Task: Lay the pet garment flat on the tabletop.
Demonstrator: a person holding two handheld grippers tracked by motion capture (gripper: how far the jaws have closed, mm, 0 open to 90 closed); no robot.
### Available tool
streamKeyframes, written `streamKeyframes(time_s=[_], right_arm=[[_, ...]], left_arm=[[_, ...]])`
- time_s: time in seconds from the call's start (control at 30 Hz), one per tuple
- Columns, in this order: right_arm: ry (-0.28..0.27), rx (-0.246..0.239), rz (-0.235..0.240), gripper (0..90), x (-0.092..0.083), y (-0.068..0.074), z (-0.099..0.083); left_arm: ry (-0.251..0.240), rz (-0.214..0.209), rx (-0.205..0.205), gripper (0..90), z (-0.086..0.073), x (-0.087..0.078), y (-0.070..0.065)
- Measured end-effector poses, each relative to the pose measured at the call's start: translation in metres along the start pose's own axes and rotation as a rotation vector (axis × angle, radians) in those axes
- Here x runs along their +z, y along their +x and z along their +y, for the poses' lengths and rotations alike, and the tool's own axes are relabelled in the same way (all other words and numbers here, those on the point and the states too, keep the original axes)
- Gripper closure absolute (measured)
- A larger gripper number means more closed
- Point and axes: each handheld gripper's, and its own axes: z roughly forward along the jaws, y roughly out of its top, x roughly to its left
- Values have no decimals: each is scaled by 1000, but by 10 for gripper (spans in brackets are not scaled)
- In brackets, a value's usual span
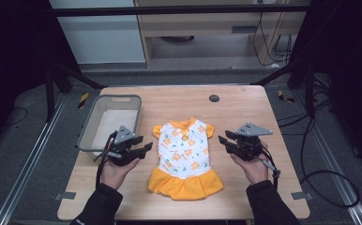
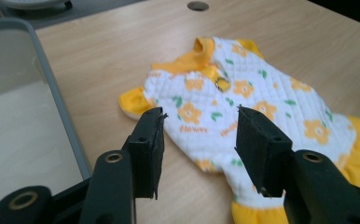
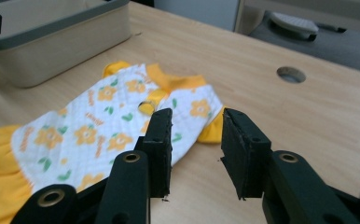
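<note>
Both tongs, left (image 1: pixel 144 144) and right (image 1: pixel 223 141), wide open, empty, flanking dress (image 1: pixel 184 157).

Lab (framed rig (image 1: pixel 179 9), cables (image 1: pixel 329 176))

The table (image 1: pixel 245 101) is pale wood-grain laminate, smooth and matt. On it, the small dress (image 1: pixel 184 150) is soft cloth: a quilted white body printed with orange flowers and a plain yellow skirt. To the left, the grey bin (image 1: pixel 91 123) looks like matt plastic. The gripper pads (image 2: pixel 150 149) are black, matt, rough-edged.
</note>
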Motion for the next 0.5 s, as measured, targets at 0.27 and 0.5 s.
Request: streamKeyframes(time_s=[0.27,0.5], right_arm=[[66,34,61,636,-15,8,-38],[121,39,114,634,-15,20,-64]], left_arm=[[73,-47,7,544,-38,-7,-14],[142,-69,16,559,-58,0,-24]])
